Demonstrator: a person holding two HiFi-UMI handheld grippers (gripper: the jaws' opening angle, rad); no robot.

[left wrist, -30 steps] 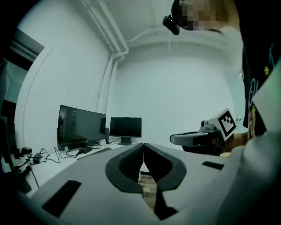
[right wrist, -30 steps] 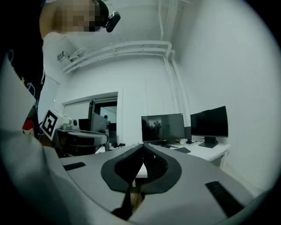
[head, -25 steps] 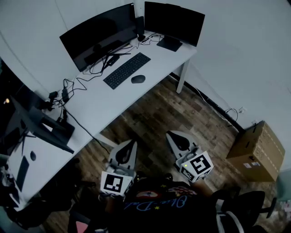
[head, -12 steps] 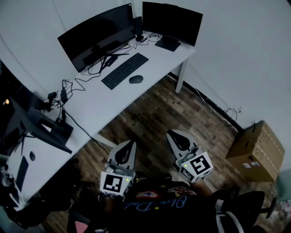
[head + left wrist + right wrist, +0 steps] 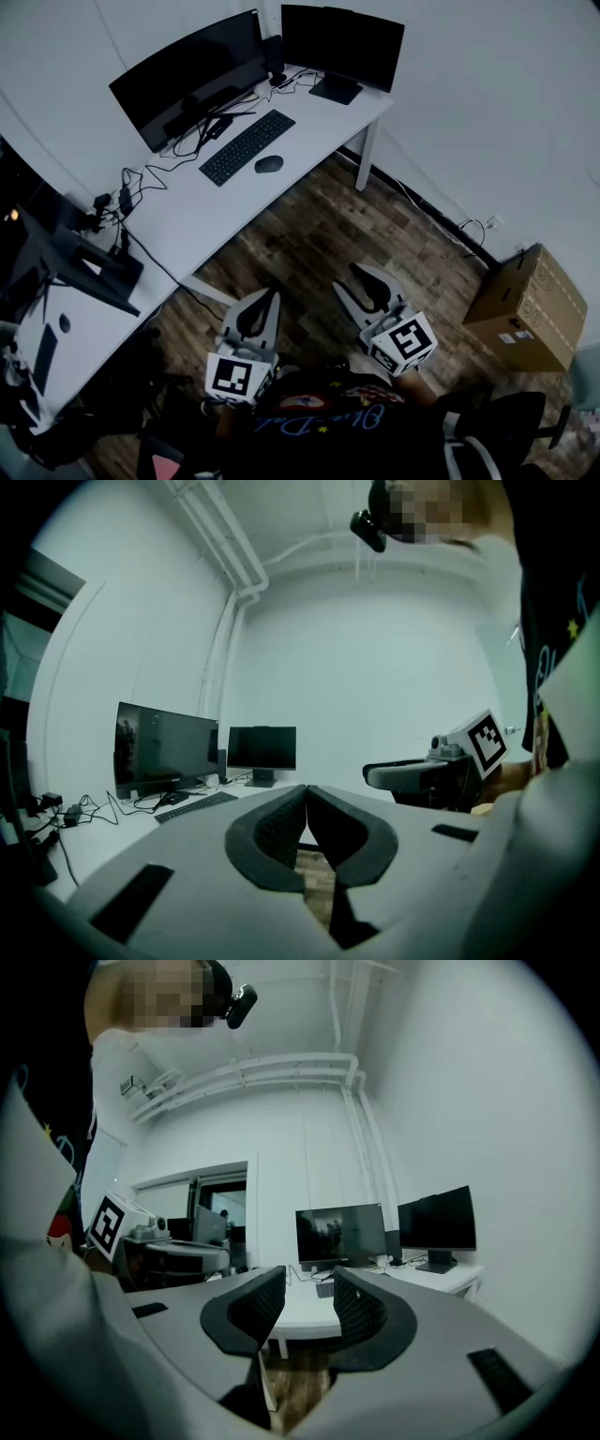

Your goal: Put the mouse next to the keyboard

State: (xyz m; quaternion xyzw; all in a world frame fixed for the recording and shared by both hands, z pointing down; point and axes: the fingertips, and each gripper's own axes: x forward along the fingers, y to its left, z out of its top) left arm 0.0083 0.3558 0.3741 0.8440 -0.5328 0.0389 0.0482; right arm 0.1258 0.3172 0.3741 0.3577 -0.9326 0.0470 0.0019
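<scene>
Well, both tongs hang out over the wood floor, well apart from the desk, so nothing is in hand yet. The left gripper has its pads pressed together on nothing. The right gripper has just been opening and now shows a moderate gap with only the distant desk visible through it. The mouse sits on the desk between the keyboard and the desk's front edge, near the keyboard but not touching it. By my reading it's close to where it belongs already, so any move from here looks like a short nudge or a lift-and-place.

Now, the hazards. The mouse is small, rounded and smooth-looking. If the right jaws go in no wider than they stand now, the pads could land on top of the shell rather than down its sides, and it may squirt out sideways. It also sits on the front-edge side of the keyboard, so a push from the wrong angle could send it off that edge to the floor. The closed left gripper is blunt, and bringing it in carelessly could shove the keyboard askew. Loose cables trail toward the desk's back edge, and a wide sweep could snag them.
</scene>
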